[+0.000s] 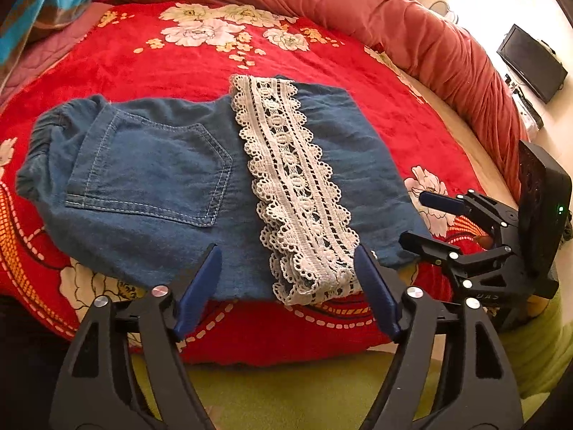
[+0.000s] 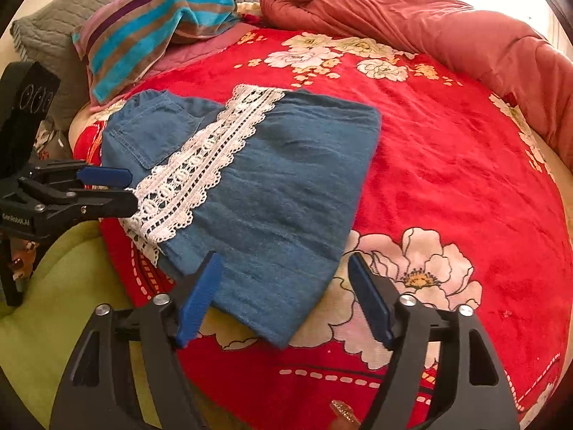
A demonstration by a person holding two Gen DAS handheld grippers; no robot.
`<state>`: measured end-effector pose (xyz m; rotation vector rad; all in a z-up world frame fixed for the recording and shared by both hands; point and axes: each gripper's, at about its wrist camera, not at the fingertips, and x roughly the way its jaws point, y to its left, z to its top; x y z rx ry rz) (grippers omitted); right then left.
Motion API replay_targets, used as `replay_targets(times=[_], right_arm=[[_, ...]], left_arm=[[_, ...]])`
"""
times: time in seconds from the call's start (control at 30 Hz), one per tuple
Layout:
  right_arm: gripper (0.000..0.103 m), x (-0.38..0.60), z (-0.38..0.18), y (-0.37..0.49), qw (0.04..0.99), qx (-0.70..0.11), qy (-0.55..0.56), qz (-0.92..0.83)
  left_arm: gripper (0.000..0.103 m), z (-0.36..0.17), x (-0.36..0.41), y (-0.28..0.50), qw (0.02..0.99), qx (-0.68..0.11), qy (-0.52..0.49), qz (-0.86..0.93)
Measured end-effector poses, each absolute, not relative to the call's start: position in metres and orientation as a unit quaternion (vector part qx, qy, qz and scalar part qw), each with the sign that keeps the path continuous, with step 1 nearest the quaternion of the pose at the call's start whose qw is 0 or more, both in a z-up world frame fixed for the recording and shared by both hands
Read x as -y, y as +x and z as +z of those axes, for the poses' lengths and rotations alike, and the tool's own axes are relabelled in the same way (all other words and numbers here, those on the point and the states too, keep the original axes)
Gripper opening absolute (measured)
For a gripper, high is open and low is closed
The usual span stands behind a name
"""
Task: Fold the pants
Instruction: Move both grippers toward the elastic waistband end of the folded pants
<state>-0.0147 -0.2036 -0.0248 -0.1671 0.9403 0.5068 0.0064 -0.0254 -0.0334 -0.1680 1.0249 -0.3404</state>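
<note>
Left hand-held gripper: jaws apart, nothing gripped, at the near hem of the pants.
Pants: folded, lace trim on top, lying on the bed.
Right hand-held gripper: jaws apart, straddling the pants' near corner.
Bed: red floral blanket, rust quilt behind.

Black left gripper, blue pads, silver screws, "GenRobot.AI" marking

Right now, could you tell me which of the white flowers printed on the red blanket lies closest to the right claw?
The large white flower with the yellow centre, printed just beside the right claw and the folded blue denim pants' near corner; the other flowers cluster far up the red blanket.
</note>
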Motion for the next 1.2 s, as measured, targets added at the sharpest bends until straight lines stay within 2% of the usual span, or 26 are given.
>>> replay_targets(times=[0.07, 0.13, 0.2, 0.3, 0.6, 1.2], right_arm=[[0.077, 0.206, -0.022, -0.014, 0.860, -0.444, -0.075, 0.238], [0.077, 0.208, -0.019, -0.014, 0.866, -0.439, -0.073, 0.230], [0.093, 0.210, -0.014, -0.015, 0.873, -0.429, -0.070, 0.222], [0.095, 0.214, -0.006, -0.015, 0.879, -0.419, -0.063, 0.217], [0.098, 0.209, 0.015, -0.011, 0.891, -0.396, -0.066, 0.212], [0.098, 0.173, 0.045, 0.014, 0.895, -0.377, -0.033, 0.238]], left_arm=[[0.071, -0.032, 0.024, 0.005, 0.856, -0.485, -0.078, -0.159], [0.081, -0.030, 0.022, 0.005, 0.859, -0.482, -0.077, -0.154], [0.087, -0.027, 0.020, 0.004, 0.863, -0.477, -0.077, -0.147], [0.093, -0.022, 0.016, 0.003, 0.869, -0.470, -0.075, -0.137], [0.093, -0.011, 0.002, -0.001, 0.881, -0.455, -0.072, -0.108], [0.093, -0.001, -0.037, -0.010, 0.892, -0.432, -0.104, -0.079]])
